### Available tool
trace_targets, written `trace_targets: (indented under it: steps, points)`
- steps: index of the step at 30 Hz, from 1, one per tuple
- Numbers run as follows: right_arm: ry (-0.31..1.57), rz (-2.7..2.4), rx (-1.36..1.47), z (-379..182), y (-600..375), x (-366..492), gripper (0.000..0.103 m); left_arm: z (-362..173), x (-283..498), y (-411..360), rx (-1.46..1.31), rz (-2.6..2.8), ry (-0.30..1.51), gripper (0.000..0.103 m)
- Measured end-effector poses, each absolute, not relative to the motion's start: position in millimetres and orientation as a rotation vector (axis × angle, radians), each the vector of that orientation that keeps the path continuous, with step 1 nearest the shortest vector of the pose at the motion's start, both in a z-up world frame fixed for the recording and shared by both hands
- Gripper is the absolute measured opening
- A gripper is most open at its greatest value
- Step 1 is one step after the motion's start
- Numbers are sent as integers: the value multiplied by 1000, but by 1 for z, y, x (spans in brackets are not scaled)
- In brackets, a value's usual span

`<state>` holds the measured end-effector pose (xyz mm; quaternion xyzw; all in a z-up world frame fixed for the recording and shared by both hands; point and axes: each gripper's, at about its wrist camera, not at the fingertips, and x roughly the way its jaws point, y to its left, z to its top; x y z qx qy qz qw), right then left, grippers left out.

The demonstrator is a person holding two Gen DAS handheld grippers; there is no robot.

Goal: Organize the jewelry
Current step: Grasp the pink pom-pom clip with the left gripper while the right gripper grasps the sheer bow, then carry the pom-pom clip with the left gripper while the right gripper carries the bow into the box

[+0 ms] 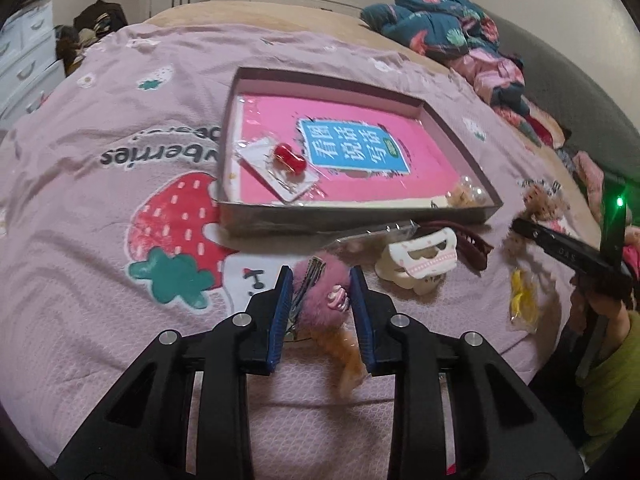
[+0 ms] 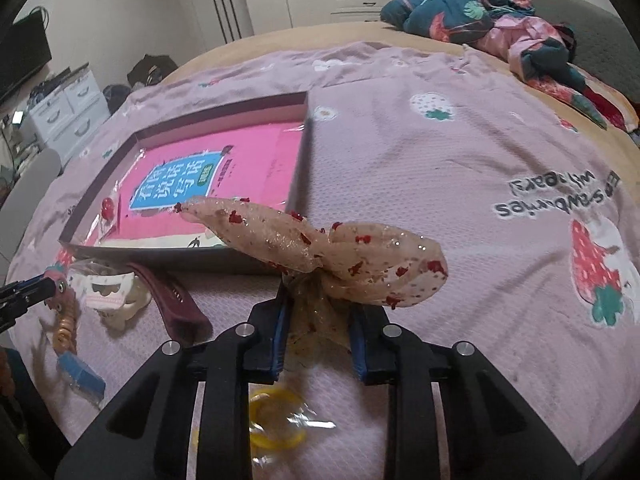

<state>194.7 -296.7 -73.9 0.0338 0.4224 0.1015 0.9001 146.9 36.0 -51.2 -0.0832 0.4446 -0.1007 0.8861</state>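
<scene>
Pink fluffy clip (image 1: 320, 292) pinched by left gripper (image 1: 320, 300); right gripper (image 2: 318, 312) pinches sheer bow (image 2: 320, 244). Lift clear over box (image 1: 360, 212) rim before release.

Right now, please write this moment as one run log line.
left gripper: shut on pink pompom clip | right gripper: shut on sheer bow | box: waiting

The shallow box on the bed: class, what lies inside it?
Inside the box lies a pink book. On it rests a red clip on a card. Beads sit in the near corner. The book hides the box floor beneath it.
</scene>
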Motion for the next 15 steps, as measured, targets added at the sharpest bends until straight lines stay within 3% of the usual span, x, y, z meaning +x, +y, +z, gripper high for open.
trace_targets:
  steps: [15]
  points:
    - [750, 246, 69, -21, -309, 159, 25, -11, 136, 75, -279, -167, 821, 21]
